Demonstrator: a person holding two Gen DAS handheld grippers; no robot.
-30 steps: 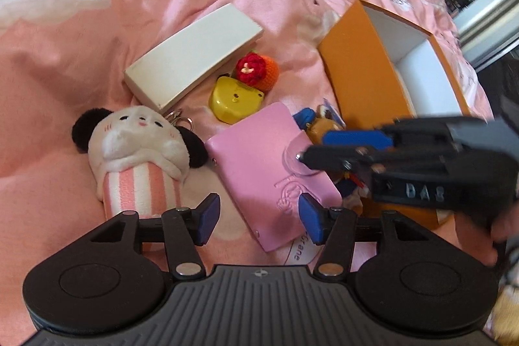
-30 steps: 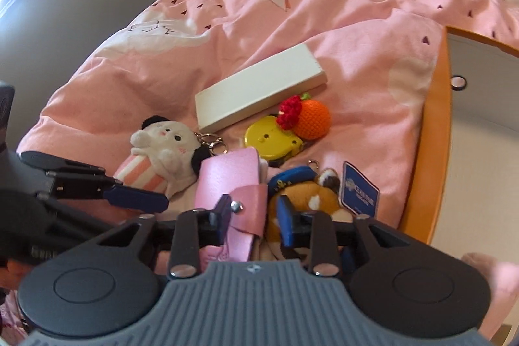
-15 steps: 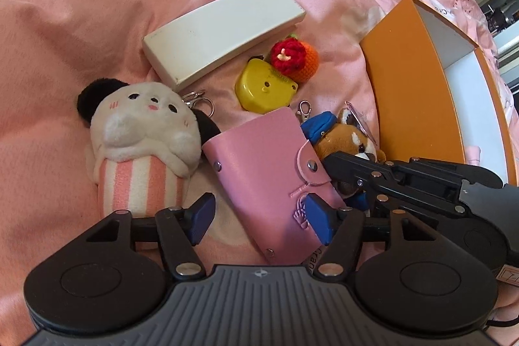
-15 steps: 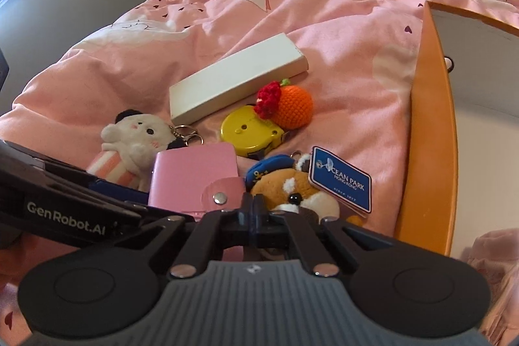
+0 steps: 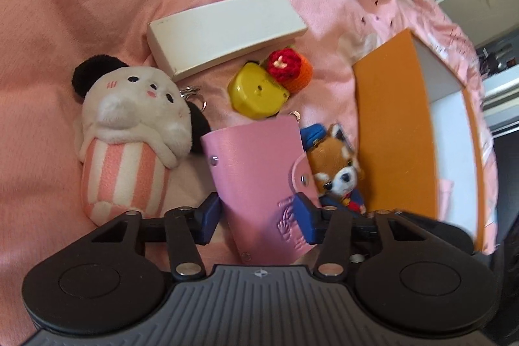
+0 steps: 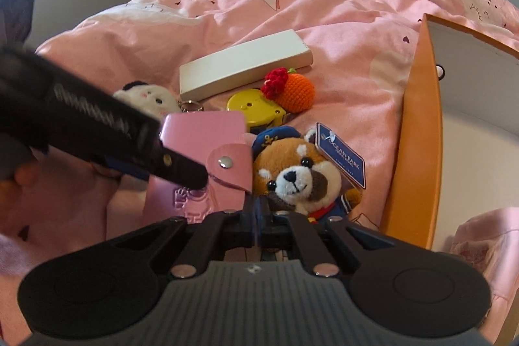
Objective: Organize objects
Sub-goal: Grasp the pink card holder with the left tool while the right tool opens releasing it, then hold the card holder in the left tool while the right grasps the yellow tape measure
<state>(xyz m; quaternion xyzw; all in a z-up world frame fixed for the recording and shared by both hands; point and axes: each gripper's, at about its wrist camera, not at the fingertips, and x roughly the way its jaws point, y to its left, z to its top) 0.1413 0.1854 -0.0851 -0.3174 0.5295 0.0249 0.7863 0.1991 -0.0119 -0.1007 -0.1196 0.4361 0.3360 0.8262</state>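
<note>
A: Your left gripper [image 5: 256,218] has the pink card holder [image 5: 256,171] between its pads; the jaws are closing on it, flanking its two long edges

B: And your right gripper [image 6: 258,216]?

A: Pressed together with nothing visibly in it, just this side of the holder's snap flap [image 6: 227,162]. Your left is the hand on the job

B: Which way does the holder run?

A: Its long axis points away from you, toward the yellow tape measure [image 5: 258,94]. The red panda plush [image 5: 337,174] touches the holder's right edge, and the orange box [image 5: 389,132] stands beyond the plush, further right
</note>
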